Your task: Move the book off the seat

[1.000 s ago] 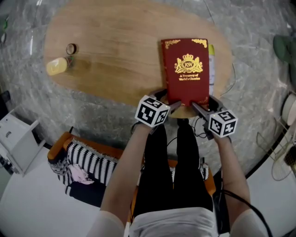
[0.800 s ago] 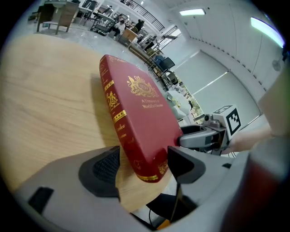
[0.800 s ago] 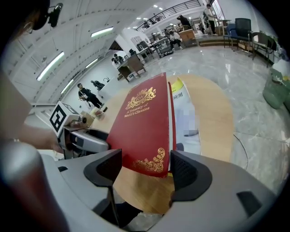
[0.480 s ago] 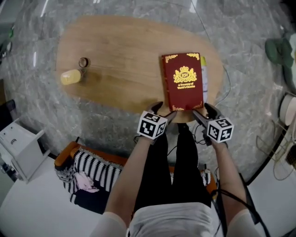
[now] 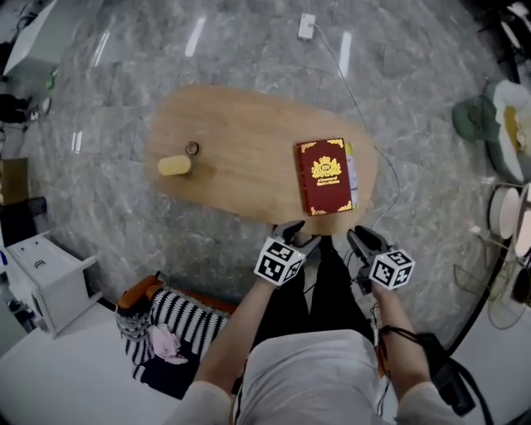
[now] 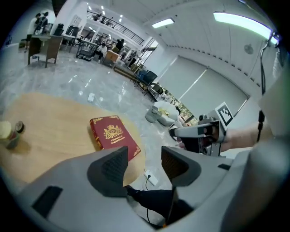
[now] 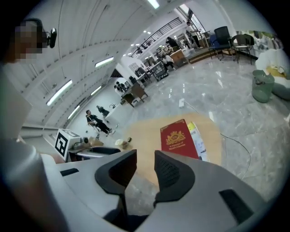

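Observation:
The red book (image 5: 325, 176) with a gold crest lies flat near the right end of the oval wooden table (image 5: 241, 149), on top of a thin yellow-and-white booklet (image 5: 352, 170). My left gripper (image 5: 300, 235) hovers short of the table's near edge, well off the book (image 6: 114, 134). Its jaws have just been closing, with nothing between them and a gap left. My right gripper (image 5: 362, 241) hangs beside it, also clear of the book (image 7: 177, 137). Its jaws have just been closing too and stand narrow but apart, empty.
A yellow-capped jar (image 5: 174, 165) lies on the table's left part beside a small ring (image 5: 192, 148). An orange seat with a striped cushion (image 5: 166, 319) is behind at lower left. A white cabinet (image 5: 46, 278), a power strip (image 5: 306, 25) and its cable sit on the marble floor.
Both grippers have drawn back from the book's near edge and risen, and their jaws have narrowed. The head view has risen too. The book stays on the table.

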`<state>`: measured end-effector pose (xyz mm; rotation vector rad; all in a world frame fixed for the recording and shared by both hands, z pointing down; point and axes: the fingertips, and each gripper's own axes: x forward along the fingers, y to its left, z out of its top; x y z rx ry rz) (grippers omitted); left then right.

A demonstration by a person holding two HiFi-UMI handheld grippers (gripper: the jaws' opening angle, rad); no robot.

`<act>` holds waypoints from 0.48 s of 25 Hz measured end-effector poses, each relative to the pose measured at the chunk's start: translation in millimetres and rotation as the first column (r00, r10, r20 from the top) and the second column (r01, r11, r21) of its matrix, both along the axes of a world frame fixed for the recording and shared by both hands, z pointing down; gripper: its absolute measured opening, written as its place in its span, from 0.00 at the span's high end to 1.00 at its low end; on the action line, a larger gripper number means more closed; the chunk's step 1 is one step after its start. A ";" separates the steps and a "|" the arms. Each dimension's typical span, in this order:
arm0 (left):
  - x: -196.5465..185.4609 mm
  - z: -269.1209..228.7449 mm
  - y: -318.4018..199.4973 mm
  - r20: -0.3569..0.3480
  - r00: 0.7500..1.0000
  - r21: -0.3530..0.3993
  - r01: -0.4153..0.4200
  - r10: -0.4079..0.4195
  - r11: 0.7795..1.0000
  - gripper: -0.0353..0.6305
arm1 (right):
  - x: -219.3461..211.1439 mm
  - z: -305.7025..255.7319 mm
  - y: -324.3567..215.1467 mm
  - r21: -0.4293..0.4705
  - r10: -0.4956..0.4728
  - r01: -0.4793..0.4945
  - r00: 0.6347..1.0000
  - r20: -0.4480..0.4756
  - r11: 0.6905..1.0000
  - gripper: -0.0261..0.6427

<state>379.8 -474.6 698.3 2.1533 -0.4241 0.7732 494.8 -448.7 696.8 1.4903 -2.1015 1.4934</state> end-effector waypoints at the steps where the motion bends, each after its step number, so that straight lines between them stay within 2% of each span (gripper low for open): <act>1: -2.7 -17.2 5.2 -0.006 1.000 0.021 -0.014 0.014 1.000 0.61 | -2.0 -17.9 5.1 0.015 0.014 -0.014 1.000 0.012 1.000 0.77; 4: -12.7 -59.5 12.4 -0.030 1.000 0.056 -0.005 0.007 0.998 0.67 | -3.9 -62.7 16.5 0.055 0.025 -0.025 1.000 0.000 0.998 0.83; 8: -28.2 -99.2 17.2 -0.052 0.998 0.046 0.037 -0.034 0.998 0.69 | -0.8 -113.3 31.0 0.079 0.071 -0.071 0.997 -0.002 0.994 0.84; 12: -33.5 -137.8 19.8 -0.056 0.998 0.123 0.025 -0.018 0.992 0.76 | 3.5 -160.9 41.4 0.147 0.060 -0.053 0.997 -0.041 0.988 0.86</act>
